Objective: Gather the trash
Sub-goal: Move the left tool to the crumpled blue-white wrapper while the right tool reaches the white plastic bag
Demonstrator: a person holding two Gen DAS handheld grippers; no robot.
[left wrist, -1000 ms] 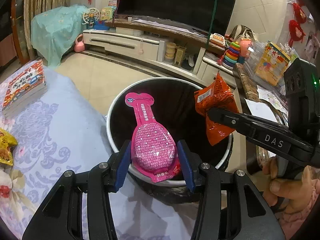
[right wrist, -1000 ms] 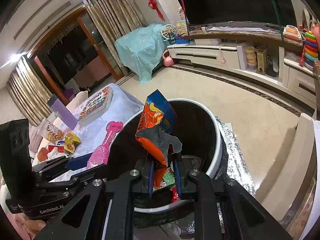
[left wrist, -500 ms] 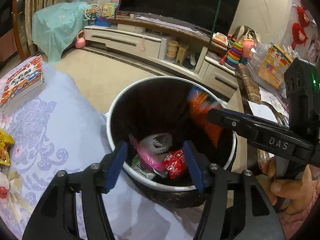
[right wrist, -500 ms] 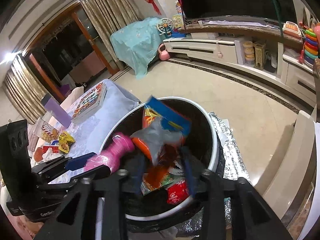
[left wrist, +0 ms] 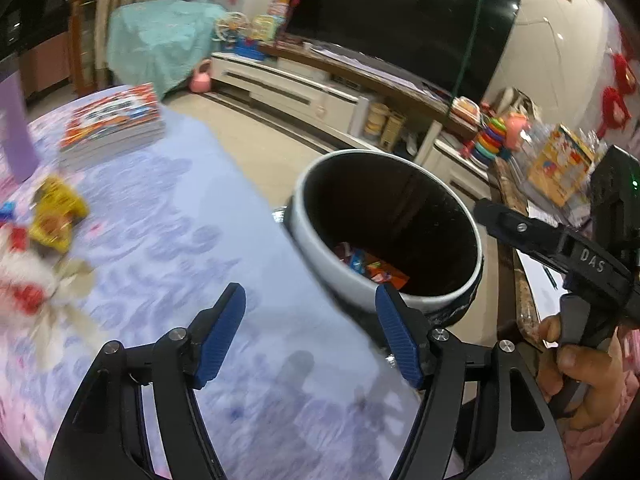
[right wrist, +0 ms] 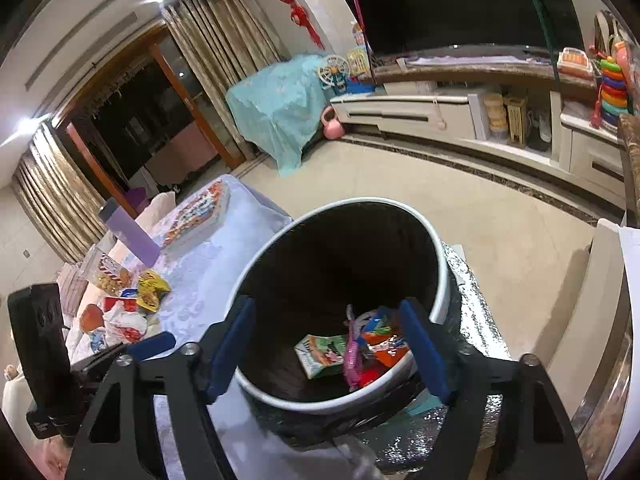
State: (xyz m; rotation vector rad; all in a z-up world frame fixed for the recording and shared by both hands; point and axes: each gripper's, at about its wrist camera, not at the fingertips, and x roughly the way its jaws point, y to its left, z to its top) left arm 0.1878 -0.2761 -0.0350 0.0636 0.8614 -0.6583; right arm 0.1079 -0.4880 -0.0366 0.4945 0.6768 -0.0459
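The white-rimmed black bin (right wrist: 436, 280) stands by the table, with the pink pouch (right wrist: 352, 356), the orange wrapper (right wrist: 390, 350) and a green carton (right wrist: 320, 356) lying at its bottom. My right gripper (right wrist: 328, 346) hangs over the bin's near rim, its jaws opening with nothing between them. My left gripper (left wrist: 310, 332) is over the lilac tablecloth (left wrist: 180, 240) to the left of the bin (left wrist: 312, 240), its jaws also opening and empty. A yellow wrapper (left wrist: 56, 216) and a blurred red-and-white heap of wrappers (left wrist: 24, 280) lie on the table at the left.
A stack of books (left wrist: 116, 120) and a purple box (left wrist: 14, 128) sit at the table's far end. A hand (left wrist: 580, 372) holds the right gripper's handle. Silver foil (right wrist: 476, 320) lies under the bin. A TV cabinet (right wrist: 420, 112) lines the far wall beyond open floor.
Both grippers opened; the pink pouch and the orange wrapper dropped into the bin. The left gripper swung left from above the bin to over the tablecloth.
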